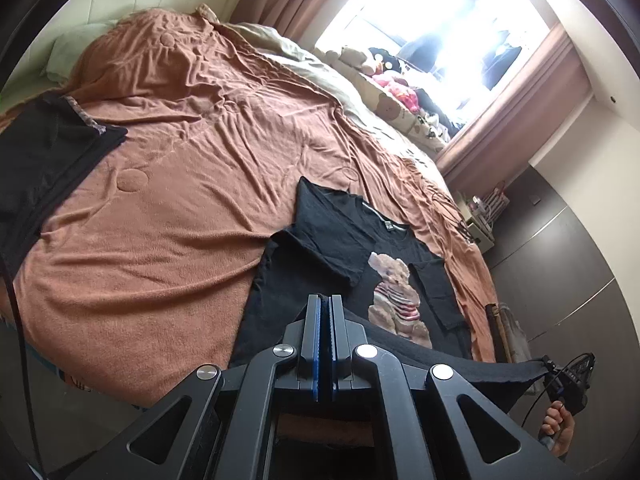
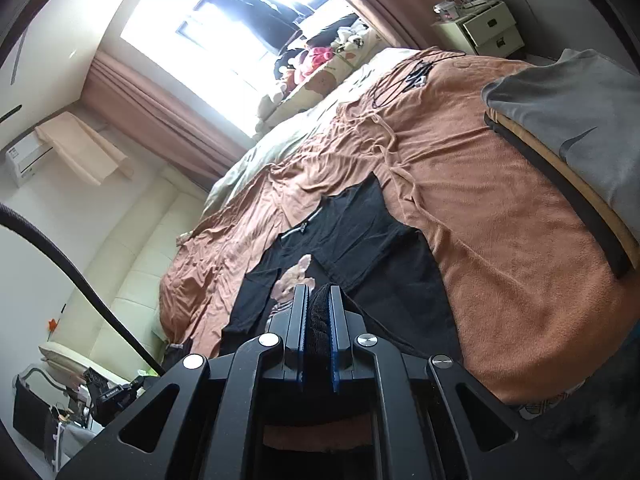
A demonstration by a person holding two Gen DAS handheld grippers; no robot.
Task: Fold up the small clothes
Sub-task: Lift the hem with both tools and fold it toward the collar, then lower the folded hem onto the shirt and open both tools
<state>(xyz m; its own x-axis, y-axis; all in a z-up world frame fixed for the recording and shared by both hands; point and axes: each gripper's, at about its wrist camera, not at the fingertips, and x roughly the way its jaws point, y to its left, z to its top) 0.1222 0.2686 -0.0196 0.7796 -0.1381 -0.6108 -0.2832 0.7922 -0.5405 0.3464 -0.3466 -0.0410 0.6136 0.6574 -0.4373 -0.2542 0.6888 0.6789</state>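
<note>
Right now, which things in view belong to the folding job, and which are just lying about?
Job: black bear-print T-shirt; left gripper and right gripper, both shut on its hem.

Lying about: grey shirt, black garment, stuffed toys, cables, white drawers.

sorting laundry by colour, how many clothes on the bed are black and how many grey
black: 2, the teddy bear t-shirt held by both tongs, and a folded black garment
grey: 1, a folded grey t-shirt
total: 3
</note>
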